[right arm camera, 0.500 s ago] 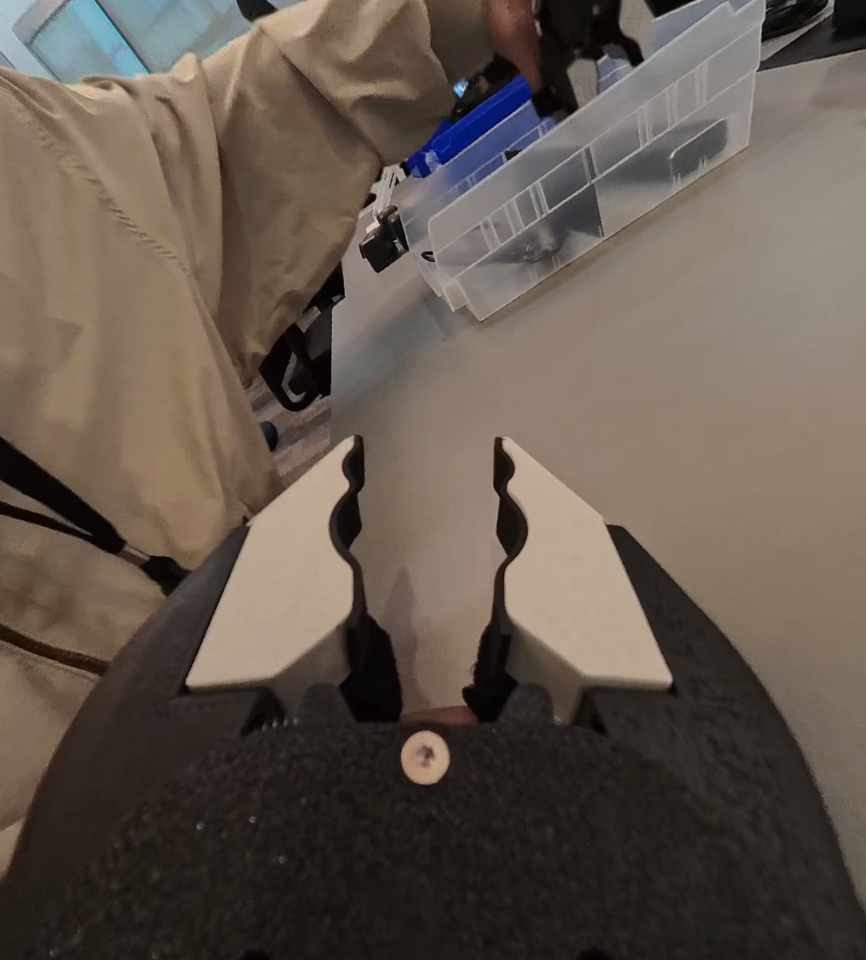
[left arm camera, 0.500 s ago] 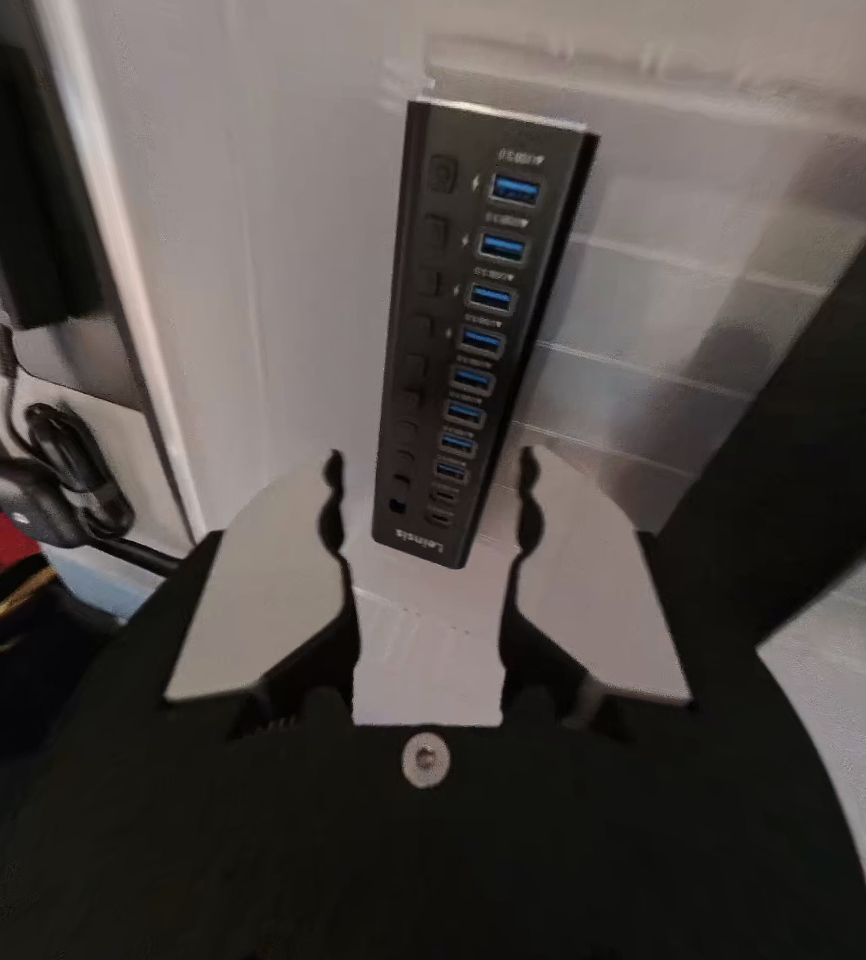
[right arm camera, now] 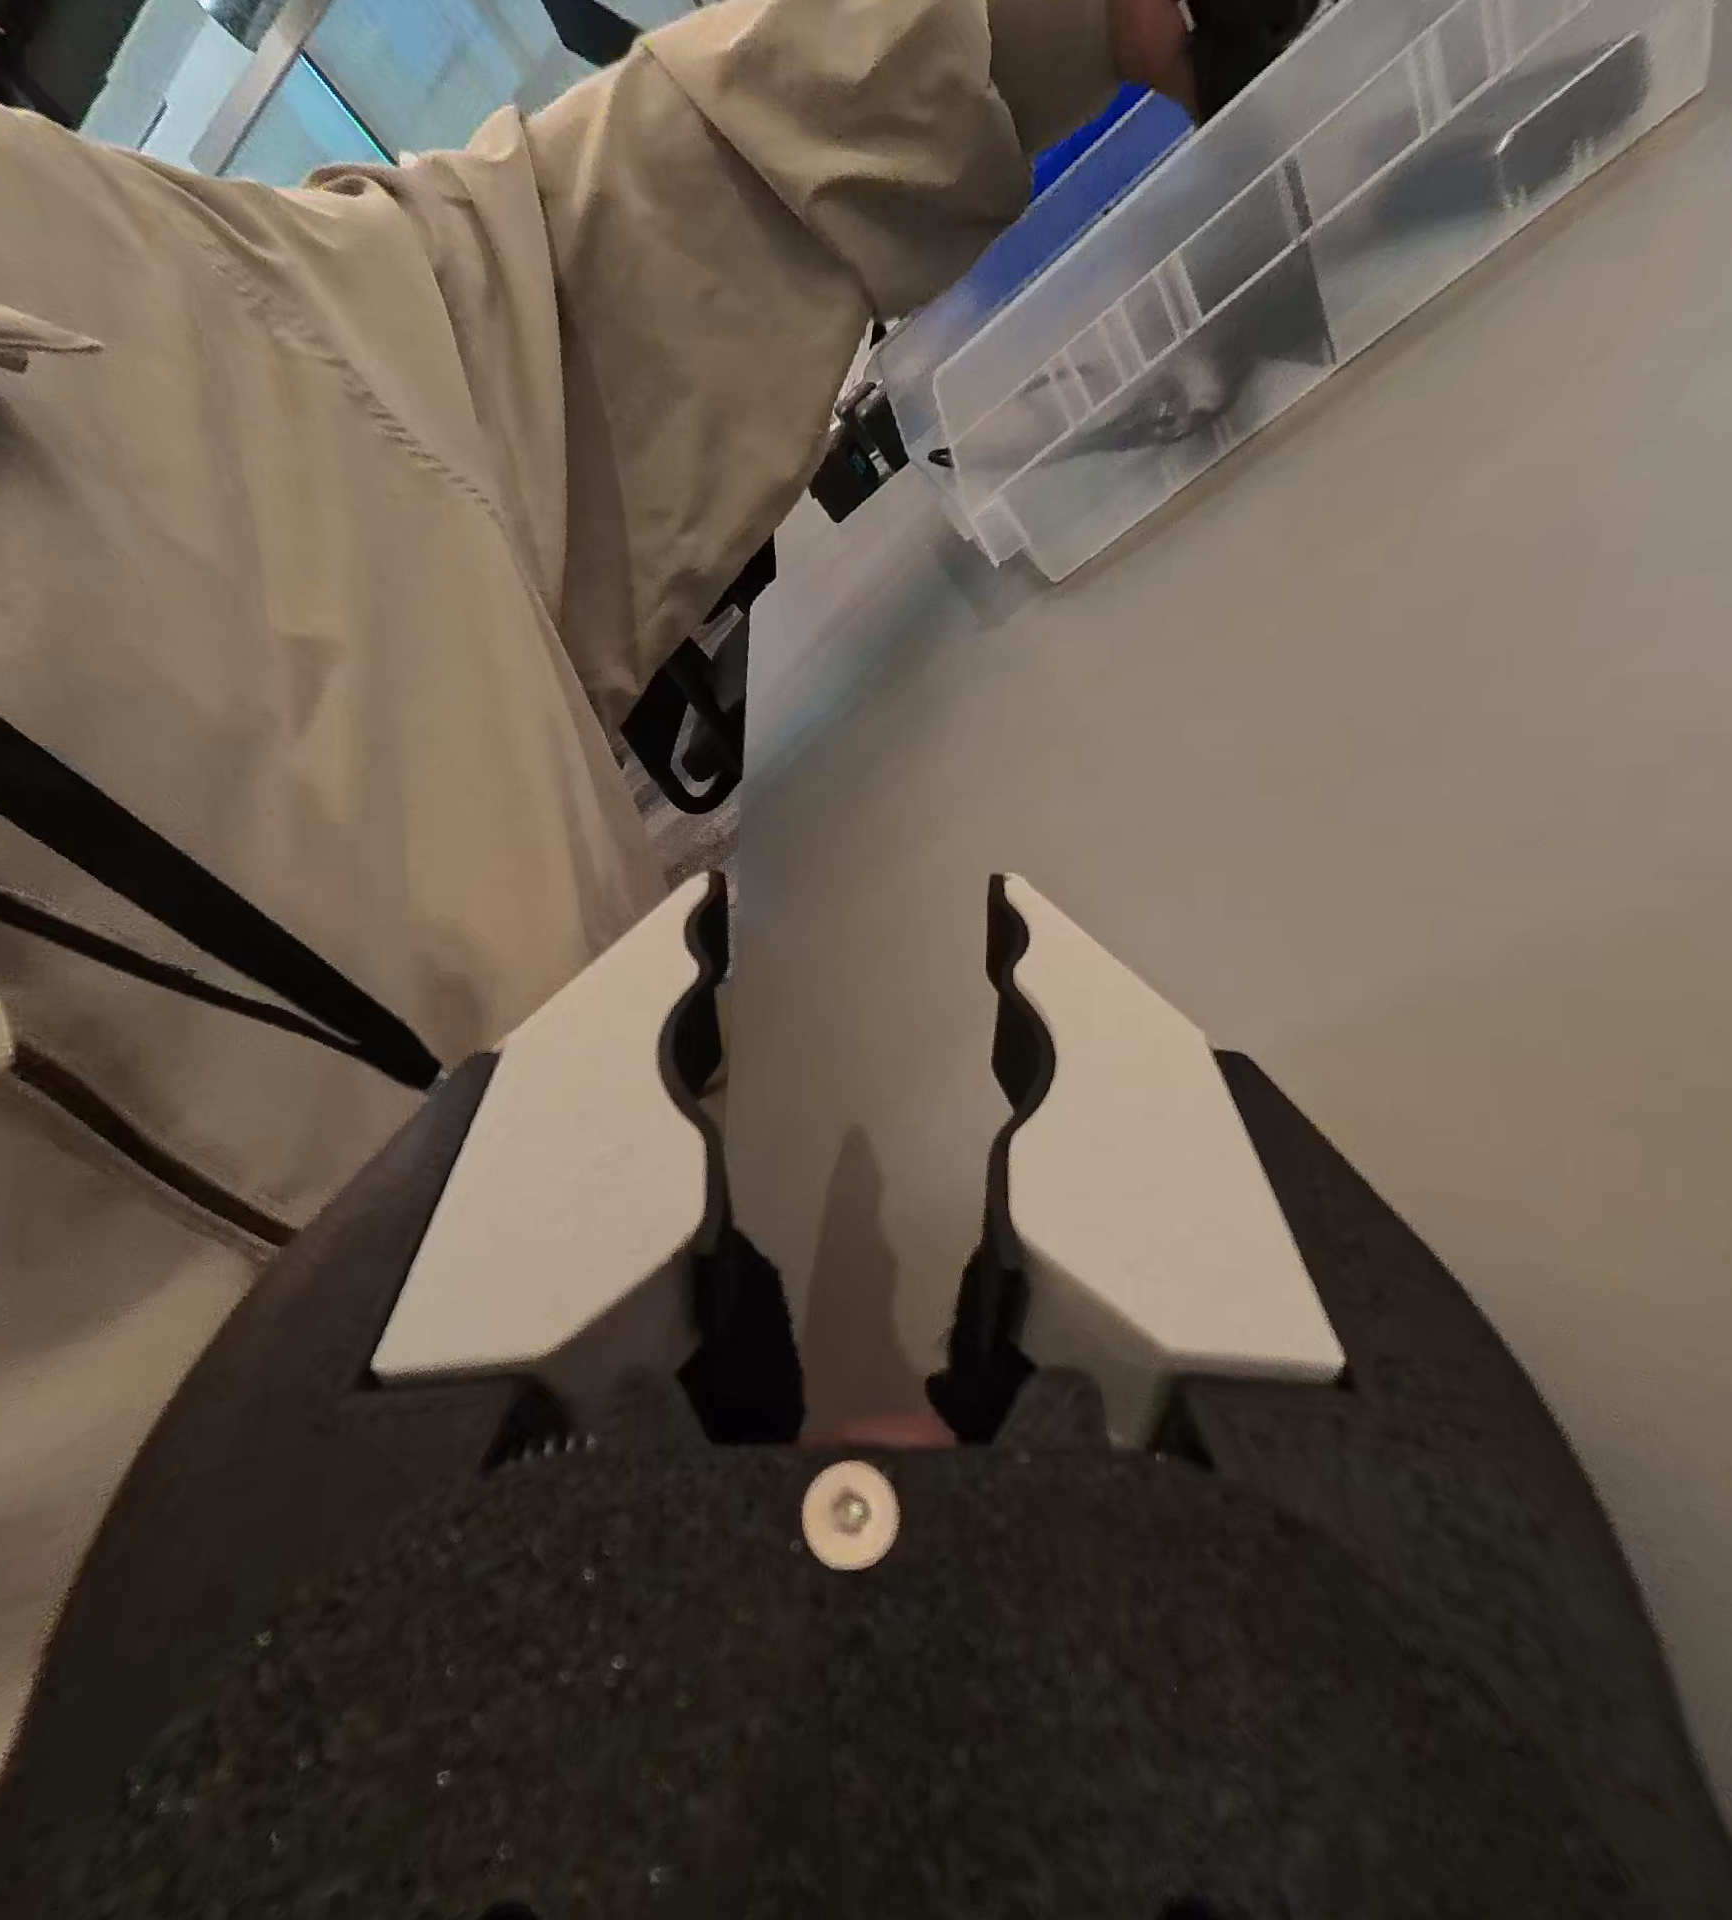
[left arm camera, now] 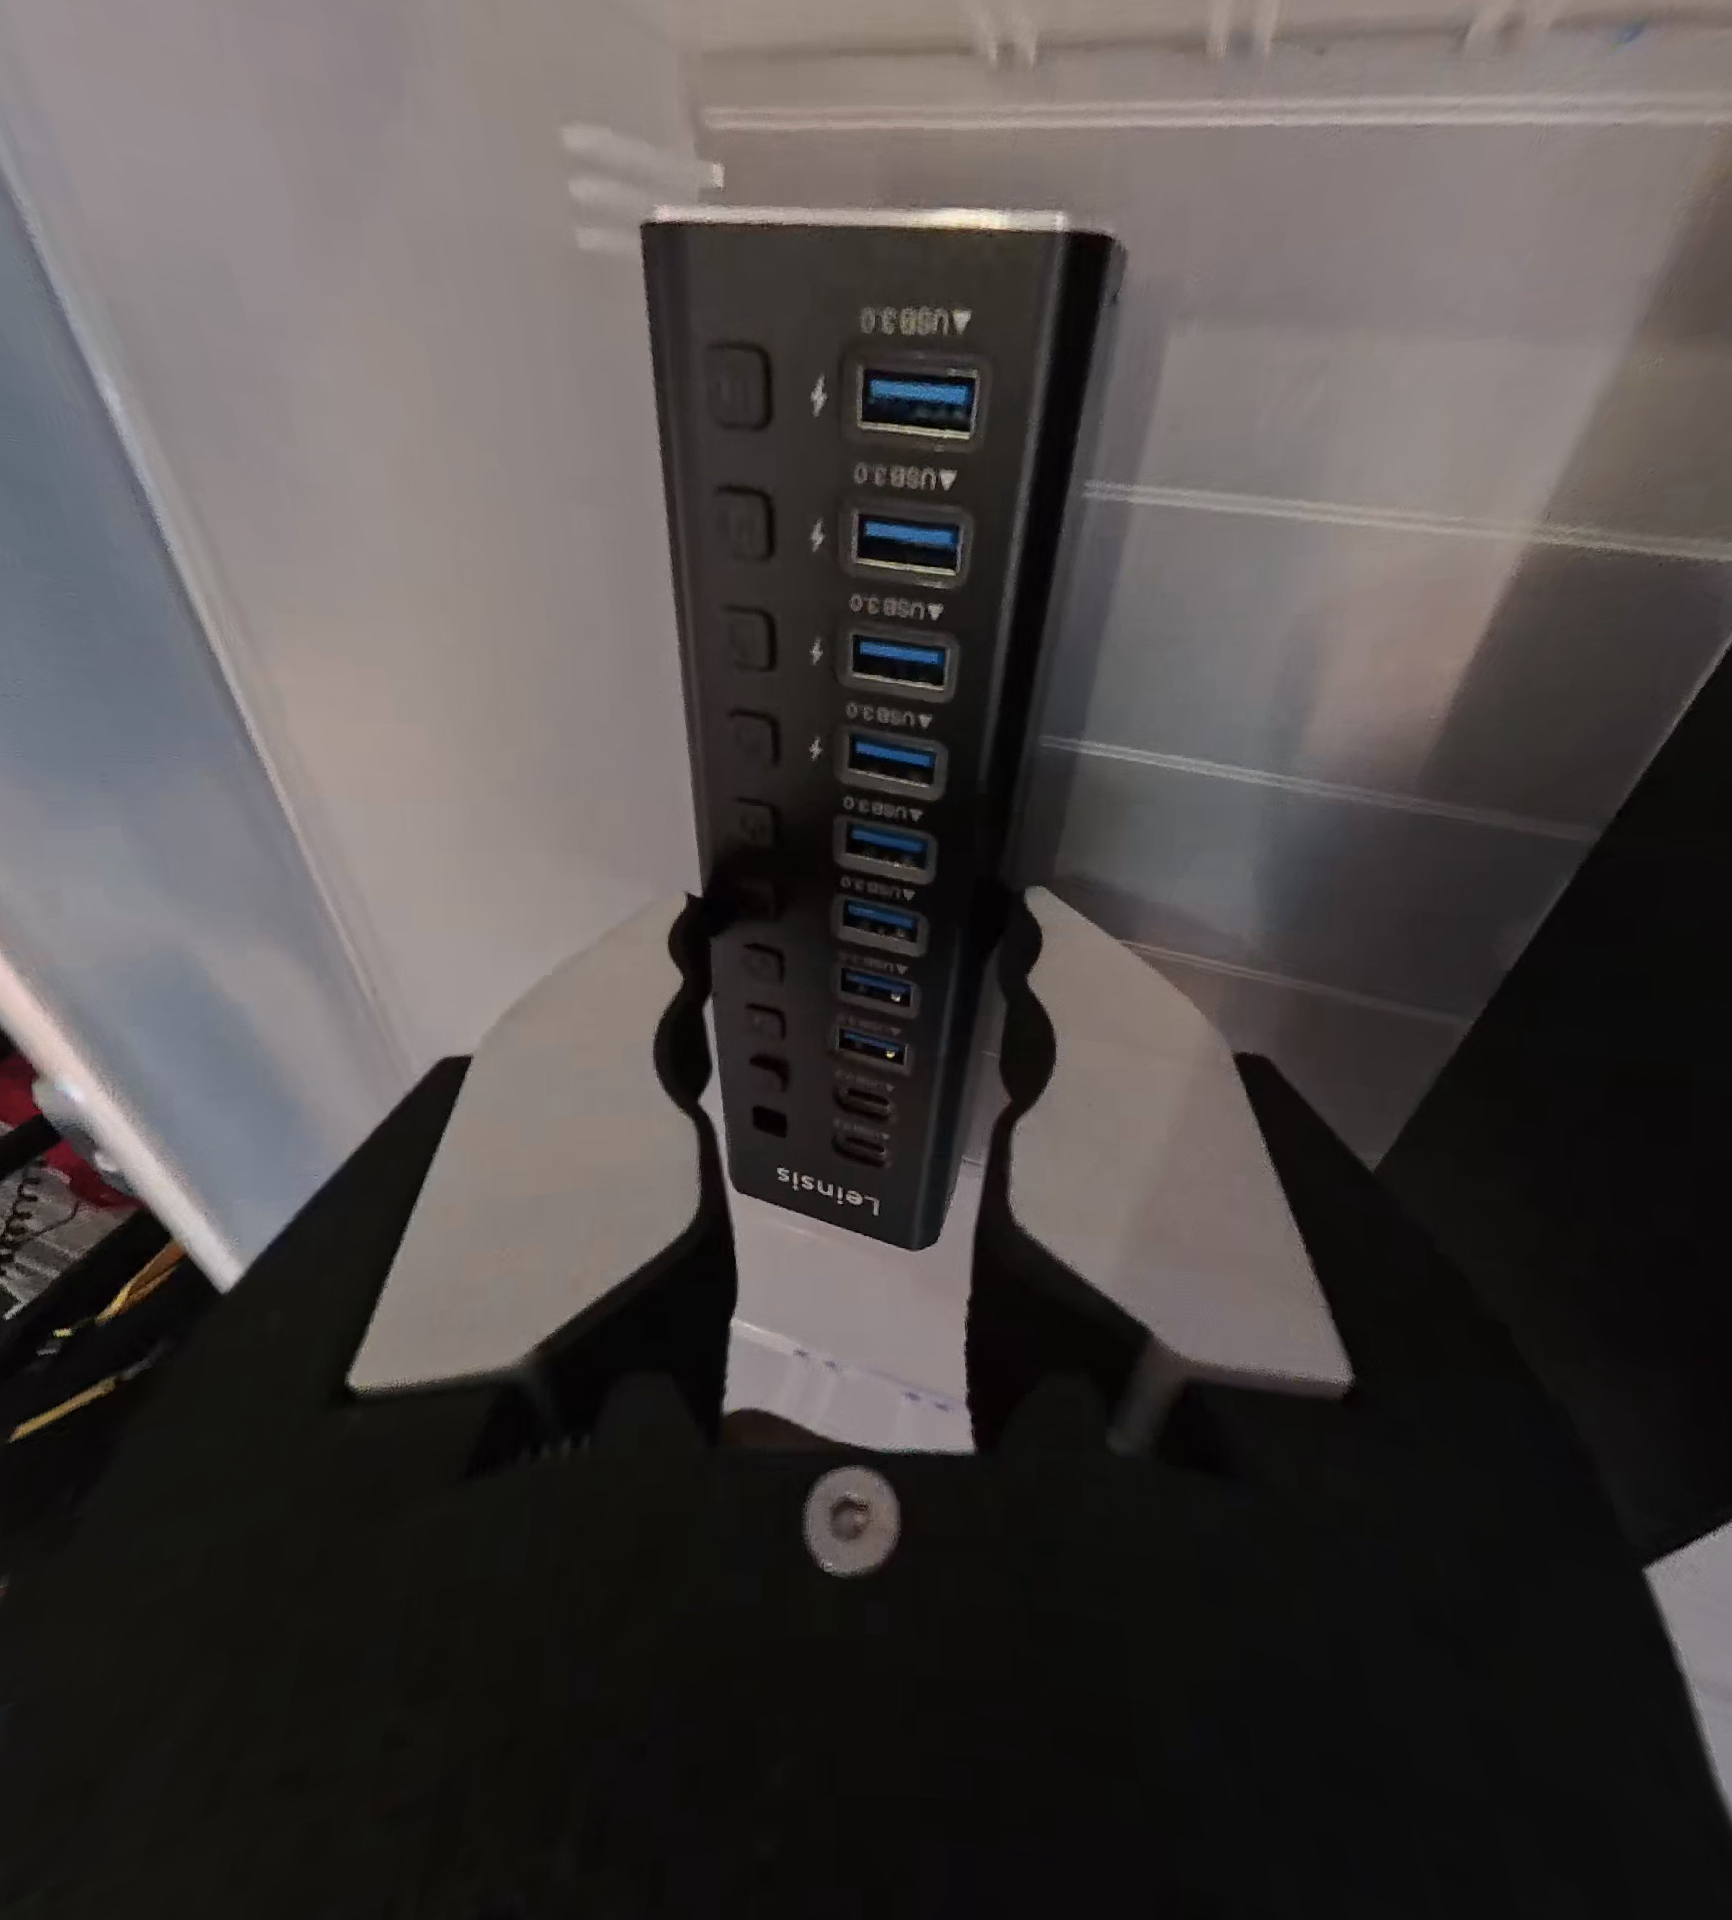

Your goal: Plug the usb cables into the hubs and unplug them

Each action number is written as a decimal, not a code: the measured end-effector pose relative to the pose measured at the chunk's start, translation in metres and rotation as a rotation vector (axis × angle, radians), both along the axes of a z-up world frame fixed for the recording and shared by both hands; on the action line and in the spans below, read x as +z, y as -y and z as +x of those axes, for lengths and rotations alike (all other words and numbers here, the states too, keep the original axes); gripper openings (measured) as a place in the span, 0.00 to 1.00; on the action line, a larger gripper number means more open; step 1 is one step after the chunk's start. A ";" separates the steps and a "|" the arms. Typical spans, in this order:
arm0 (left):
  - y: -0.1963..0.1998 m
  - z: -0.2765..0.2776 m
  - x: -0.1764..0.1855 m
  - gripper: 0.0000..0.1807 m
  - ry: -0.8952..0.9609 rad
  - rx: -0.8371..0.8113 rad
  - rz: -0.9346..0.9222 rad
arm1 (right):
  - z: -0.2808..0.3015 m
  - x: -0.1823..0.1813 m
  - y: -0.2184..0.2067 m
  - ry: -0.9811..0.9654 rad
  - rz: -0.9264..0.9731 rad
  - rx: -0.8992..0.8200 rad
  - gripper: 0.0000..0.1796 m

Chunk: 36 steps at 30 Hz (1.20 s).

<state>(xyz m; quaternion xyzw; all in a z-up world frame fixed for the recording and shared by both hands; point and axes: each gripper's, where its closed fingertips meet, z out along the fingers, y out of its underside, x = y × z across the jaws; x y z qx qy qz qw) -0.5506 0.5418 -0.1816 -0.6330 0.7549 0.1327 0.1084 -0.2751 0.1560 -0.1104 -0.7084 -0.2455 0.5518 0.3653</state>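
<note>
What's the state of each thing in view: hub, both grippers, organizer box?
USB hub: lying flat, every visible port empty, near end between the left fingertips.
Left gripper: open, straddling the hub's near end.
Right gripper: open, empty, over bare table.
Clear organizer box: on the table, dark items in its compartments.

Both grippers look like the same build. The left gripper point(left arm camera: 854, 914) has a black, kinda matte body, two pale grey fingers point(left arm camera: 571, 1164) with wavy black inner edges, and one silver hex screw point(left arm camera: 849, 1519) dead centre below them. The right gripper point(right arm camera: 854, 894) has a grainy, speckled black body, whiter-looking fingers point(right arm camera: 1142, 1164) with the same scalloped black edging, and a matching screw point(right arm camera: 849, 1509). The person wears a beige jacket point(right arm camera: 342, 499) with visible seams and a black strap point(right arm camera: 145, 873) running across it.
</note>
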 end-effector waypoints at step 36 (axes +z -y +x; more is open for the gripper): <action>0.226 0.151 0.237 0.29 -0.464 -0.951 1.094 | -0.043 0.121 -0.100 0.234 0.303 -0.118 0.30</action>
